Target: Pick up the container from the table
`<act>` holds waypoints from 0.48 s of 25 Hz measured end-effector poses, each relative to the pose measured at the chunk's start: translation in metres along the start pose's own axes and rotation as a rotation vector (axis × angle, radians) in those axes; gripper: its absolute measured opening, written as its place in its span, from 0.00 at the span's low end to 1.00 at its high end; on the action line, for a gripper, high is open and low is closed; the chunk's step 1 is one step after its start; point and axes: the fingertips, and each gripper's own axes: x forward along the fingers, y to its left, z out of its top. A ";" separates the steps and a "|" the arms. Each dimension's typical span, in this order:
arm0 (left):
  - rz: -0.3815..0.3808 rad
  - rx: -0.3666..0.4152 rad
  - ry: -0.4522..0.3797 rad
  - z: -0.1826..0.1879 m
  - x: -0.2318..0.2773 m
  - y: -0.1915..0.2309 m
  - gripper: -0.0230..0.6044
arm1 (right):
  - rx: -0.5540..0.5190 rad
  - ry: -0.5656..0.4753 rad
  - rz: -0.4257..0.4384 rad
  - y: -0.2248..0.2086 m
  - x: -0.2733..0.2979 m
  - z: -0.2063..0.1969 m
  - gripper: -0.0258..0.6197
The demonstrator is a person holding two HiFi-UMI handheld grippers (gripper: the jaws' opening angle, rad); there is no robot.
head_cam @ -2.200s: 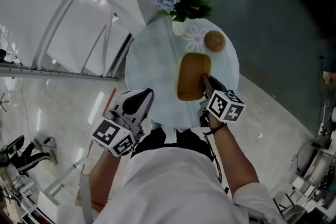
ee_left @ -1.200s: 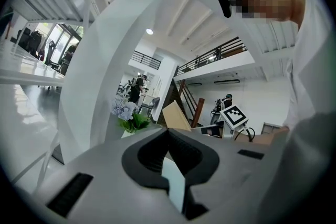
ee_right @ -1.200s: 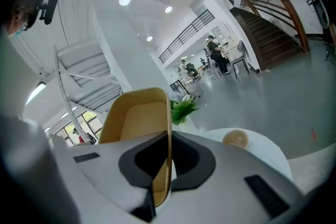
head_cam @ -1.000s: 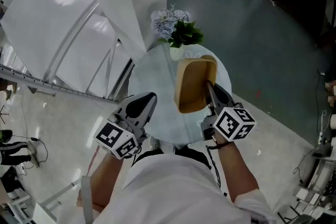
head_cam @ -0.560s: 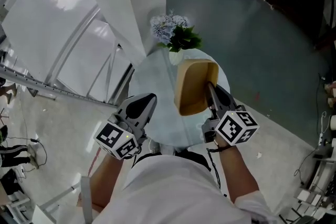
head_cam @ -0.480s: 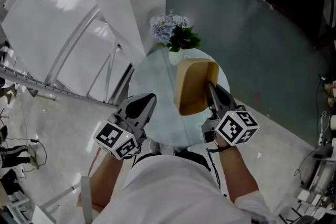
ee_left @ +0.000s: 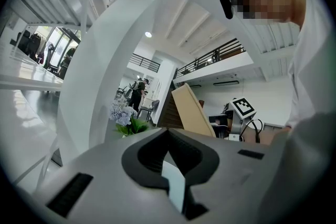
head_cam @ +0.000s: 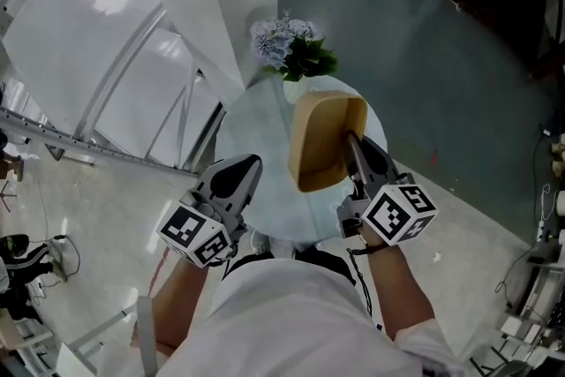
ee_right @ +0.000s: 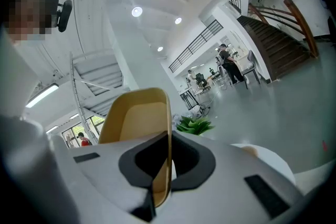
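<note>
The tan container (head_cam: 320, 141) hangs tilted on edge above the round glass table (head_cam: 252, 137), its hollow facing left. My right gripper (head_cam: 348, 139) is shut on its right-hand rim; in the right gripper view the thin wall of the container (ee_right: 137, 118) runs straight down between the jaws of that gripper (ee_right: 169, 145). At the table's near left edge my left gripper (head_cam: 249, 163) hovers apart from the container, its jaws (ee_left: 168, 134) shut on nothing. From the left gripper view the container (ee_left: 191, 113) shows raised to the right.
A vase of pale blue flowers with green leaves (head_cam: 290, 47) stands at the table's far edge. A small brown round object (ee_right: 251, 150) lies on the table (ee_right: 273, 160). White stair framing (head_cam: 115, 57) runs along the left; grey floor surrounds the table.
The container, lying flat on the table earlier, has been lifted by the right gripper, tipped on edge, and has risen a little more. The left gripper has not moved.
</note>
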 end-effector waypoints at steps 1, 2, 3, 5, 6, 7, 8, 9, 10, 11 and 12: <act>0.001 -0.001 0.000 0.000 0.000 0.000 0.07 | 0.001 0.000 0.002 0.001 0.000 0.000 0.08; 0.003 -0.002 0.001 -0.001 -0.001 -0.001 0.07 | 0.002 0.000 0.004 0.001 -0.001 0.000 0.08; 0.004 -0.003 0.001 -0.001 -0.001 -0.001 0.07 | 0.002 0.000 0.006 0.002 -0.001 0.000 0.08; 0.007 -0.006 0.002 -0.002 -0.002 -0.002 0.07 | 0.001 0.003 0.008 0.002 -0.002 -0.001 0.08; 0.009 -0.008 0.002 -0.003 -0.002 -0.002 0.07 | 0.000 0.005 0.009 0.002 -0.003 -0.002 0.08; 0.010 -0.010 0.003 -0.004 -0.002 -0.002 0.07 | -0.001 0.006 0.009 0.002 -0.003 -0.003 0.08; 0.011 -0.011 0.004 -0.006 -0.003 -0.002 0.07 | -0.002 0.006 0.010 0.001 -0.004 -0.003 0.08; 0.012 -0.013 0.005 -0.007 -0.003 -0.002 0.07 | -0.003 0.006 0.010 0.001 -0.004 -0.004 0.08; 0.012 -0.014 0.007 -0.008 -0.003 -0.002 0.07 | -0.004 0.007 0.010 0.000 -0.005 -0.005 0.08; 0.013 -0.015 0.008 -0.008 -0.003 -0.003 0.07 | -0.005 0.007 0.011 0.000 -0.005 -0.005 0.08; 0.013 -0.016 0.008 -0.009 -0.003 -0.003 0.07 | -0.005 0.008 0.011 -0.001 -0.006 -0.006 0.08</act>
